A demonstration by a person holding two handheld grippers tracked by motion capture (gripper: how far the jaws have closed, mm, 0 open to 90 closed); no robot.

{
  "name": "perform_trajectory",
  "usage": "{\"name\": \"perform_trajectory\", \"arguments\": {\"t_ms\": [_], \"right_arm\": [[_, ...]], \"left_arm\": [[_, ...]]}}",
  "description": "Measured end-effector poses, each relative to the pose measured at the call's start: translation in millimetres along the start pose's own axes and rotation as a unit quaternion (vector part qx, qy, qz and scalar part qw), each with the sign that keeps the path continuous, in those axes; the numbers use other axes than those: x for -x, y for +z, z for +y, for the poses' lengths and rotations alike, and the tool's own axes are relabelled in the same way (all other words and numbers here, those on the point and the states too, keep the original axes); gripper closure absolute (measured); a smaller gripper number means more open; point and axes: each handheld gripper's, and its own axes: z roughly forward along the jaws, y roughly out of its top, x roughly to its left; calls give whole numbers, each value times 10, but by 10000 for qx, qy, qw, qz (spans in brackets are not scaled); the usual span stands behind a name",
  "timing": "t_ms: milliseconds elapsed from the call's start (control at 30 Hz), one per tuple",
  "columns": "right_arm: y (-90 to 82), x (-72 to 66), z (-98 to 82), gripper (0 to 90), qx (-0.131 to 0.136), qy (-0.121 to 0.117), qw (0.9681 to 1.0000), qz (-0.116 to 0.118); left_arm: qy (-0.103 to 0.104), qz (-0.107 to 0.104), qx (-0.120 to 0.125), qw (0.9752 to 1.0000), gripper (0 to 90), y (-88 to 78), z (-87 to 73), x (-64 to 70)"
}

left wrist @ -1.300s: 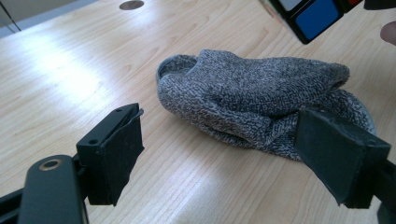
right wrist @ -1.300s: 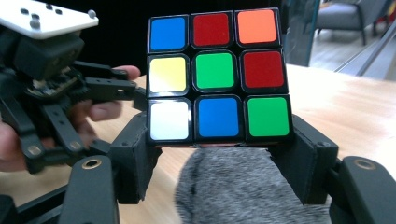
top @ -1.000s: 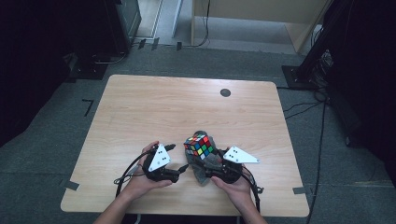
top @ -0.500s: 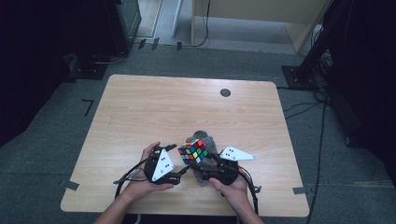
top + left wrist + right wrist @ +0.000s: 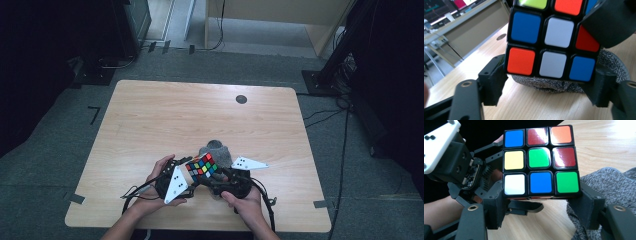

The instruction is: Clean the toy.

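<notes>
A scrambled Rubik's cube (image 5: 202, 166) is held just above the table's near edge, between both grippers. My left gripper (image 5: 191, 173) comes in from the left. Its jaws have just been closing, and in the left gripper view they press both sides of the bottom row of the cube (image 5: 554, 37). My right gripper (image 5: 216, 176) comes in from the right, shut on the cube (image 5: 540, 161) by its lowest row. My left gripper (image 5: 549, 76) and my right gripper (image 5: 541, 195) each hold the cube from opposite sides. The left gripper's white plate (image 5: 439, 142) lies beyond the cube.
A grey knitted cloth (image 5: 216, 150) lies bunched on the wooden table (image 5: 175, 115) right behind the cube; it is also in the gripper views (image 5: 610, 65) (image 5: 609, 185). A small dark round spot (image 5: 241, 99) sits near the far edge. Cables trail off the near edge.
The left gripper's jaws have come together on the cube. The cube and both hands have drifted slightly left and nearer the table's front edge.
</notes>
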Motion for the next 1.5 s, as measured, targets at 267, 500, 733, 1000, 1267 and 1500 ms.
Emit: {"name": "perform_trajectory", "arguments": {"t_ms": [267, 500, 733, 1000, 1267, 1500], "right_arm": [[12, 100, 2, 339, -44, 460, 9985, 293], [13, 136, 9, 342, -216, 704, 9963, 440], [21, 146, 11, 340, -213, 786, 9954, 497], [-40, 206, 40, 319, -37, 652, 9961, 588], [-196, 380, 37, 278, 347, -13, 9978, -572], [44, 302, -122, 287, 1, -1172, 9817, -1502]], "left_arm": [[119, 107, 86, 9998, 329, -8, -14, 25], [137, 67, 95, 9998, 299, 7, -7, 49], [250, 129, 163, 9995, 334, -10, 1, 67], [-1, 200, 97, 9998, 339, -20, -12, -11], [-814, 155, -53, 9965, 340, -52, -90, -245], [-1466, -153, -216, 9888, 340, -38, -103, -357]]}}
